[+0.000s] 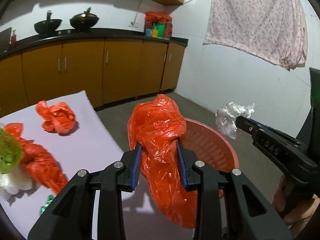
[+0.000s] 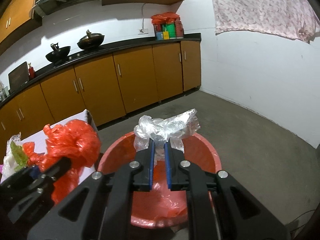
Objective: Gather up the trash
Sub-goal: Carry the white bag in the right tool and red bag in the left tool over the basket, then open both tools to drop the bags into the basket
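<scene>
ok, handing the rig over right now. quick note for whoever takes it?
Left gripper: shut on an orange bag, held near the red basin's rim.
Right gripper: shut on clear wrap, held over the basin.
Done: some orange plastic already lies in the basin.
Left: drop both loads in. Then clear the table: crumpled orange bag, a second orange bag, green piece, white wad, green scrap.
</scene>
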`<state>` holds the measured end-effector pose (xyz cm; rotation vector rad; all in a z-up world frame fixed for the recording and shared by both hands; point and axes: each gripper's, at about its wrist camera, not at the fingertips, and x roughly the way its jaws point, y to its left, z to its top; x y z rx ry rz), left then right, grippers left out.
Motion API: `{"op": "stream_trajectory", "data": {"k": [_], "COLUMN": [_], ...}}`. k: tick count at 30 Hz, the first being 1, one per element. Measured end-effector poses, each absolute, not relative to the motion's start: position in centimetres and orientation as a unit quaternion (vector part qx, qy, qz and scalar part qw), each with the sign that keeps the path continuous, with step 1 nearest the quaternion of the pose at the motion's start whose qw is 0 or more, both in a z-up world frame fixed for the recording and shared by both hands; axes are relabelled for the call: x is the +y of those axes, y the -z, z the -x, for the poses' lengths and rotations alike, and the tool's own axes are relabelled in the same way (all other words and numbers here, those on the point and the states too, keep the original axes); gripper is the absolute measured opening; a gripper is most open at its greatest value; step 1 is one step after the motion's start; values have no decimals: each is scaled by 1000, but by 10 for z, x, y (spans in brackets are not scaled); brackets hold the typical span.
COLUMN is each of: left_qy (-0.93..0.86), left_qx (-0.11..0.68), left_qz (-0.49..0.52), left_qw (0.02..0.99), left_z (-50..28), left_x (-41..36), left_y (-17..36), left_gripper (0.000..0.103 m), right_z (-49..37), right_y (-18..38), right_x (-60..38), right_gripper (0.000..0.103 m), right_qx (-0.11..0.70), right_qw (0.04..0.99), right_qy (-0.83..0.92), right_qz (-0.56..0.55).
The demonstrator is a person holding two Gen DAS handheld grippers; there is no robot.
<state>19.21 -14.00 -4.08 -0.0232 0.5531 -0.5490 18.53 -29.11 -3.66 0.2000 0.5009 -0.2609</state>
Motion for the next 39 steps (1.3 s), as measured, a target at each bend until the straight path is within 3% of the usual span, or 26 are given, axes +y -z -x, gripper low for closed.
{"op": "stream_trajectory", "data": {"k": [13,16,18,20,24,39], "left_qy": [286,284,282,282,276,235], "left_qx": [297,302,303,304,309,289], "left_qz": [-7,-9,-7,-7,-3,1], "left_qw": [911,910,910,910,910,928], "left_z": [-213,-218,-220,-221,-221,-197], "left_x": [-173,-176,-175,-174,-168,-130], "left_y": [60,62,63,63,65,48], "left_gripper": [33,44,56,58,61,68], "right_z": [-208,-212,-212,-210,-205,-196], "right_y": [52,52,53,52,52,47], "right_x": [-309,-314,-314,-318,-323,-301], "right_gripper": [11,16,28,37,43,52], "right_qx": [252,247,244,239,238,236], "right_qw": [950,951,951,951,949,952], "right_qy": [137,136,136,140,148,131], "right_qz": [-122,-129,-133,-137,-144,-142]}}
